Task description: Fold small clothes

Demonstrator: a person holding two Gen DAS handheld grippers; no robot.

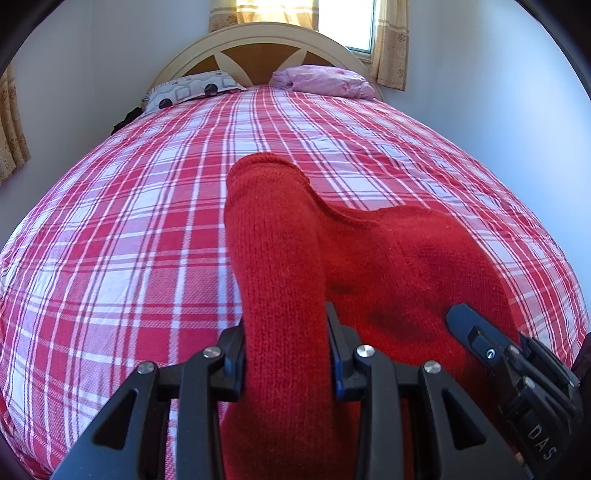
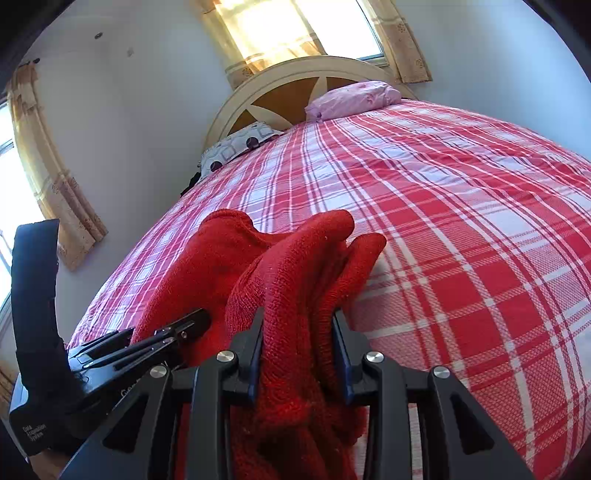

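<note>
A red knitted garment (image 1: 332,258) lies near the foot of a bed with a red and white plaid sheet (image 1: 129,221). My left gripper (image 1: 286,332) is shut on a thick fold of the garment that stands up between its fingers. My right gripper (image 2: 299,332) is shut on another bunched edge of the same garment (image 2: 295,266). The two grippers are close side by side: the right one shows at the lower right of the left wrist view (image 1: 509,354), the left one at the lower left of the right wrist view (image 2: 147,343).
A patterned grey pillow (image 1: 192,88) and a pink pillow (image 1: 325,79) lie at the wooden headboard (image 1: 258,48). White walls flank the bed. A curtained window (image 2: 280,29) is behind the headboard, another curtain (image 2: 48,166) on the left wall.
</note>
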